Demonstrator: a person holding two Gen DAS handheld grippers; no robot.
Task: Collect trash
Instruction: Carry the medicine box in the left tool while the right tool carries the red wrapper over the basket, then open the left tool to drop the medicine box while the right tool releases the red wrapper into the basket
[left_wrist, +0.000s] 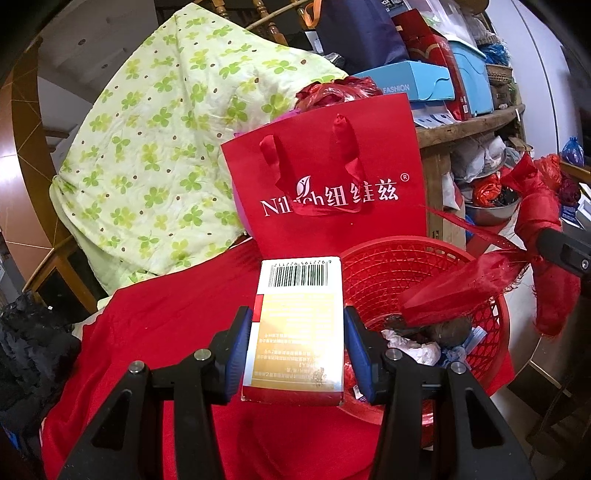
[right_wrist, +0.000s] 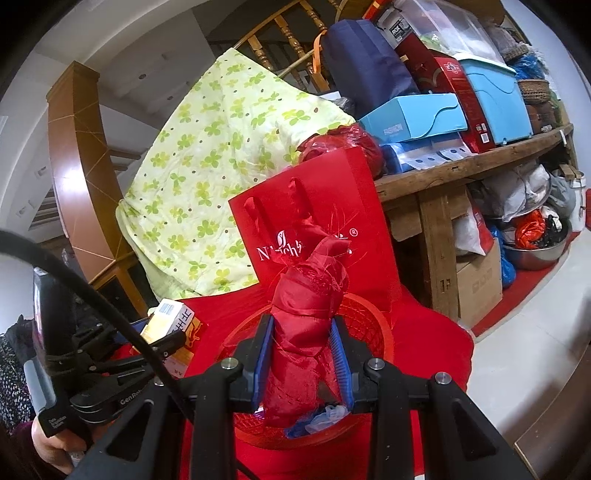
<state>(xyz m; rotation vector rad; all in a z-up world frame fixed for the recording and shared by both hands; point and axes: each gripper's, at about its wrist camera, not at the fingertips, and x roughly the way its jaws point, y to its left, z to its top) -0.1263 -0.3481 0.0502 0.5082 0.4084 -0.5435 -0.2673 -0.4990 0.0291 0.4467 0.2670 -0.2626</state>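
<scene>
The left gripper (left_wrist: 298, 345) is pinching a small carton (left_wrist: 297, 328) between its blue pads — barcode end pointing away, printed side facing up. The carton is sitting just left of a red basket (left_wrist: 491, 325), over a red cloth (left_wrist: 166, 325) that is covering the desk. The right gripper (right_wrist: 301, 354) is pressed together on a bundle of red fabric (right_wrist: 306, 314), which is standing up between its pads above the basket (right_wrist: 369, 314); in the left wrist view the same fabric (left_wrist: 461, 284) is hanging over the basket's rim from the right.

Inside the basket, crumpled white tissue (left_wrist: 410, 345) is lying beside a dark brown lump and a bit of blue wrapper. In the right wrist view the left gripper (right_wrist: 162, 332) is showing at the lower left with the carton (right_wrist: 166, 317) in it, a hand (right_wrist: 48, 446) gripping its handle.

Just behind the basket a red gift bag (left_wrist: 332, 229) is standing upright, its ribbon handles drooping over white lettering. A crinkled red plastic bag (left_wrist: 332, 92) is peeking over its top edge. Farther left a green clover-print quilt (left_wrist: 155, 155) is draping down — behind it, wooden stair balusters. To the right a wooden shelf (right_wrist: 480, 158) is carrying blue and red boxes, with sacks and a steel bowl (right_wrist: 532, 254) beneath it.
</scene>
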